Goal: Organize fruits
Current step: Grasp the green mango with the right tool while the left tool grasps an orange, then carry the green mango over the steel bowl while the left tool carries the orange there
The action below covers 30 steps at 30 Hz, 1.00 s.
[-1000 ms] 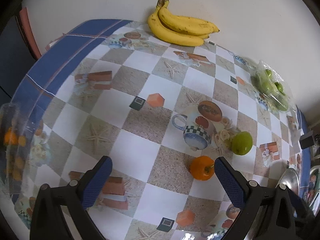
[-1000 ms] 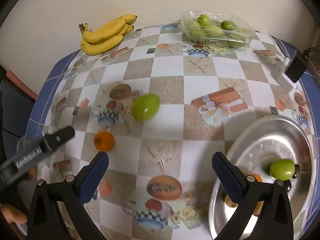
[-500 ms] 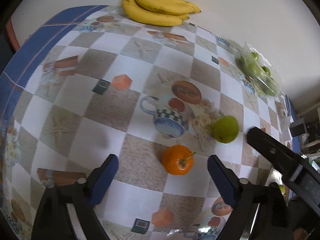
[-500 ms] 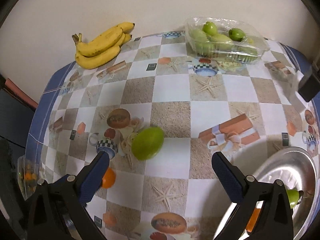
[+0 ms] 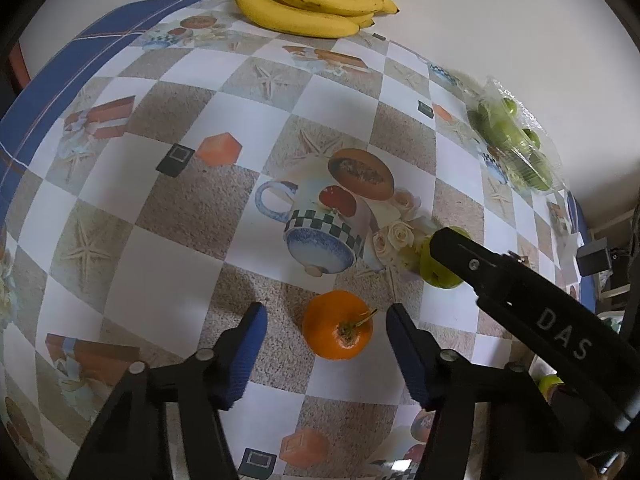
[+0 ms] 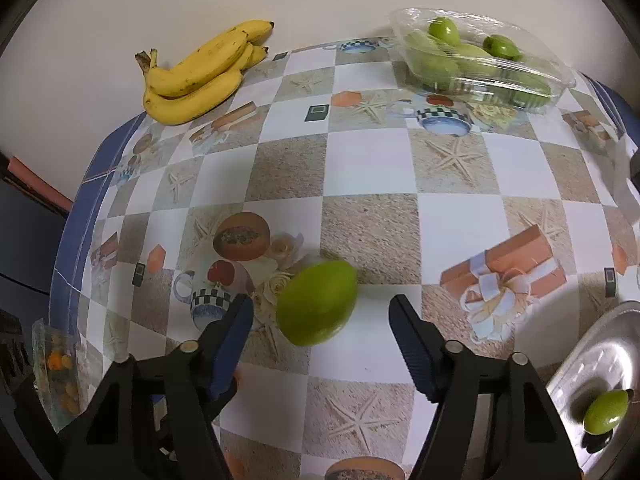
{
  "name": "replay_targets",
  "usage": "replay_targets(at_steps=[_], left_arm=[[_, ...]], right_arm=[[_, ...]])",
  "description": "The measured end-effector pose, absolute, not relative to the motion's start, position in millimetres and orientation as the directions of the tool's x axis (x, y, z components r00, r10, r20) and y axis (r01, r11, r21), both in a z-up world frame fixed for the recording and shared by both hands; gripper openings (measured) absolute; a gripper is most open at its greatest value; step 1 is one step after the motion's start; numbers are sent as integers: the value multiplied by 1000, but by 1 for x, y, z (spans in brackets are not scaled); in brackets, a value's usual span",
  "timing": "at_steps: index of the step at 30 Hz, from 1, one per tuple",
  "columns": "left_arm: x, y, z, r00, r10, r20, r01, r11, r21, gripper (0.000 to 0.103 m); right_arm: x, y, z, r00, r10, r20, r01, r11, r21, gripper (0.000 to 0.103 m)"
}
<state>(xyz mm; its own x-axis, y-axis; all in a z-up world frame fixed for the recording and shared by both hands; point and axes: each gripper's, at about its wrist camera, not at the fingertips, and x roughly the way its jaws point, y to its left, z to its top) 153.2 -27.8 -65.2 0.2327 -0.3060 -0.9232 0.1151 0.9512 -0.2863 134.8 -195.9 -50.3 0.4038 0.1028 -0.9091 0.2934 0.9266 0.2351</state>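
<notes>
An orange fruit [image 5: 338, 335] with a stem lies on the patterned tablecloth between the fingers of my open left gripper [image 5: 323, 322]. A green fruit [image 6: 317, 308] lies just ahead of my open right gripper [image 6: 320, 314], between its fingertips. In the left wrist view the green fruit [image 5: 436, 270] is partly hidden behind a finger of my right gripper [image 5: 520, 300]. A metal plate [image 6: 600, 364] at the right holds another green fruit [image 6: 606, 412].
A bunch of bananas [image 6: 200, 74] lies at the back by the wall, also in the left wrist view [image 5: 312, 4]. A clear tray of green fruits [image 6: 476, 58] sits at the back right. A clear bag with small orange pieces [image 6: 56, 372] lies at the left table edge.
Both grippers have moved forward and down toward the table. The orange fruit now sits between my left fingers and the green fruit between my right fingers. My left jaws have narrowed.
</notes>
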Motion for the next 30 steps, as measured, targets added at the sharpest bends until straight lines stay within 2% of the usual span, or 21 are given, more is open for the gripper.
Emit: replay_targets(at_steps=[3,8,10,13,30], left_arm=[[154,-29,-66,231,-303,-924,114,952,-284,51],[154,-30,-66,228,-318,-920,122,947,-297,40],[154,-32,-65,232,-310,-922,131,949,-286,40],[153,-32,-65,236,-307,-922,133,950,-282,39],[154,-16,-44,319,-281,-905,96,960,-265,39]], right_arm=[[138,-195,-53,397,98,-912,293,929,227,63],[141,-195,-56,391,105,-914,300,924,235,58],[142,-194,-57,387,106,-916,301,924,234,51],[143,-194,-59,385,104,-917,306,923,232,47],[128,-193,-40,412,90,-907,311,921,233,46]])
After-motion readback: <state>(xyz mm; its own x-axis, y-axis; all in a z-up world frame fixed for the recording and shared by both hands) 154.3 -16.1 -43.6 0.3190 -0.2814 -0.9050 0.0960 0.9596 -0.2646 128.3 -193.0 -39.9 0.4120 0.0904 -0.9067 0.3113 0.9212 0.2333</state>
